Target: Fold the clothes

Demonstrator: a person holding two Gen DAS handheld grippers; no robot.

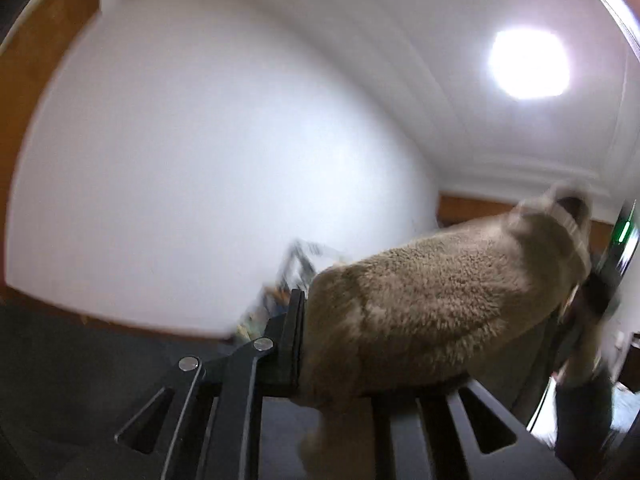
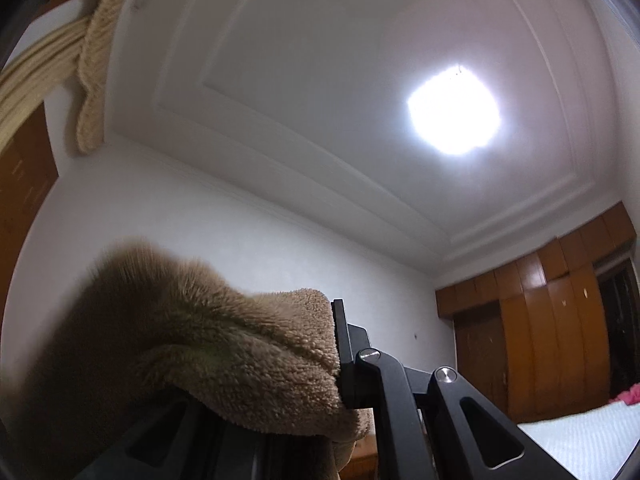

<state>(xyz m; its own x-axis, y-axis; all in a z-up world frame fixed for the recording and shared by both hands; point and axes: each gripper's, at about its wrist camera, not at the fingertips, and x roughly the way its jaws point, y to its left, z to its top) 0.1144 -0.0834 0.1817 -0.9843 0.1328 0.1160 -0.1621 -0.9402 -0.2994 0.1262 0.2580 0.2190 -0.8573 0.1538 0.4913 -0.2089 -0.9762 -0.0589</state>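
Note:
A brown fleece garment (image 1: 432, 304) hangs between both grippers, held up in the air against the wall and ceiling. In the left wrist view my left gripper (image 1: 320, 332) is shut on one end of it. Only the left finger (image 1: 294, 336) shows; the fleece covers the other. The garment stretches to the right toward a dark, blurred shape (image 1: 596, 292). In the right wrist view my right gripper (image 2: 320, 340) is shut on the fleece garment (image 2: 208, 328). Its right finger (image 2: 344, 352) presses the pile, and the other finger is buried under the cloth.
A cream knitted sleeve (image 2: 94, 60) reaches in at the upper left of the right wrist view. Wooden wardrobes (image 2: 552, 328) line the far wall. A bed with a white cover (image 2: 584, 436) lies low right, with something pink (image 2: 628, 394) on it. A bright ceiling light (image 2: 454, 110) glares overhead.

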